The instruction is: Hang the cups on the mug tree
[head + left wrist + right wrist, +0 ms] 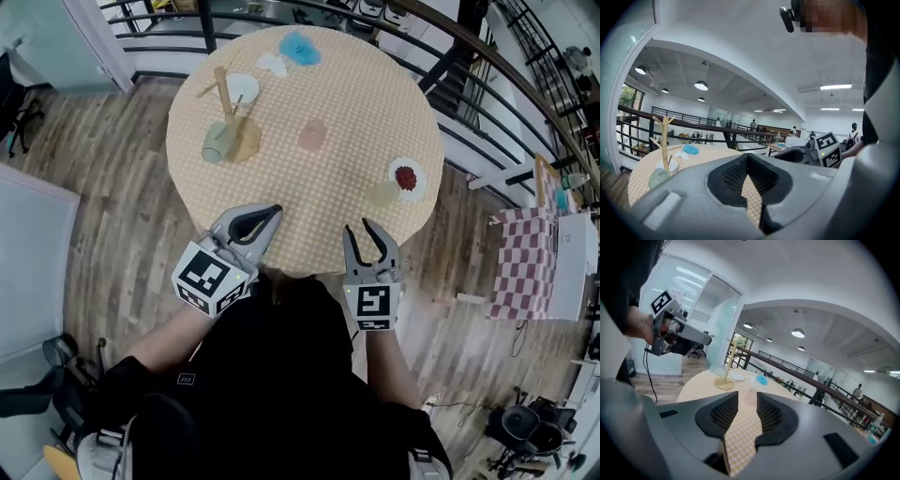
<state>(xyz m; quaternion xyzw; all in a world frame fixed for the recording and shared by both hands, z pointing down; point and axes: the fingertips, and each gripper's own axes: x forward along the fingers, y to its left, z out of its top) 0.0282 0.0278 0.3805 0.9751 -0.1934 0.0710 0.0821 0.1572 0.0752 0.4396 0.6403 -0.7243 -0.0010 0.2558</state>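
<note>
A round worktop (pixel 309 202) under a tan checked cloth stands on a wood-plank floor (pixel 112 159), with a black railing (pixel 234 14) curving round its far side and a glass partition (pixel 89 37) off to the left. To the right of the worktop a red-and-white checked cloth (pixel 525 262) hangs over some furniture. The gripper views show a high white ceiling with round lamps and a few people far off beyond the railing. The wooden mug tree (pixel 225 98) stands near the far left edge, bare of cups; a pale green cup (pixel 216 142) lies on its side touching the tree's base, and a white dish (pixel 244 87) sits just behind it. A small white piece (pixel 272 64) and a blue piece (pixel 300 49) lie at the far edge. A pink cup (pixel 312 136) rests about the middle, and near the right edge a white cup with a red pattern (pixel 407 176) sits just beside a yellowish-green cup (pixel 382 194). Both tools hover over the near edge: the left tool (pixel 272 214) has its jaws pressed together with nothing in them, and the right tool (pixel 358 230) has its jaws a little way spread, only the checked cloth showing through the gap.
</note>
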